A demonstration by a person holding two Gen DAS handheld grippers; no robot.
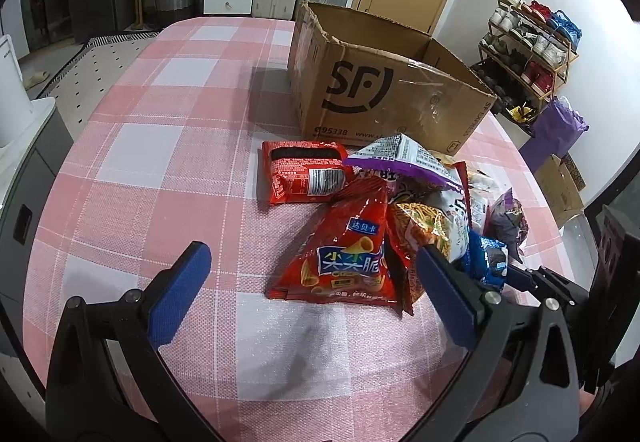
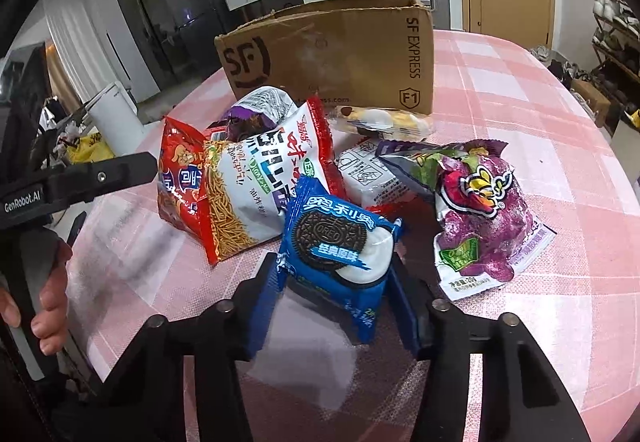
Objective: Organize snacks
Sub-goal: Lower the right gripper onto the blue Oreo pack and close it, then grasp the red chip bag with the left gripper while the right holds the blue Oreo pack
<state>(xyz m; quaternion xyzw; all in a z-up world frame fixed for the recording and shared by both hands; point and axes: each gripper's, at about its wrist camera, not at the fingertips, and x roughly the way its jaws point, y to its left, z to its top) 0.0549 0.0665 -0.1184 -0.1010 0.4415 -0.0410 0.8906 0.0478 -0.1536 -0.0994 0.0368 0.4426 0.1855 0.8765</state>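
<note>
Snack sorting, pick-up step. The right claw (image 2: 334,296) has its blue pads closed narrow on the near end of a blue cookie packet (image 2: 340,246), which lies at the near edge of the snack pile on the pink checked counter (image 2: 520,82). The left claw (image 1: 316,282) stands wide and empty, just beside a red chip bag (image 1: 344,254). The open cardboard box (image 2: 340,50) sits at the far side, behind the pile. Next, by judgement: lift the packet clear of its neighbours and carry it over the box's near wall without dragging the noodle bag (image 2: 248,194).
</note>
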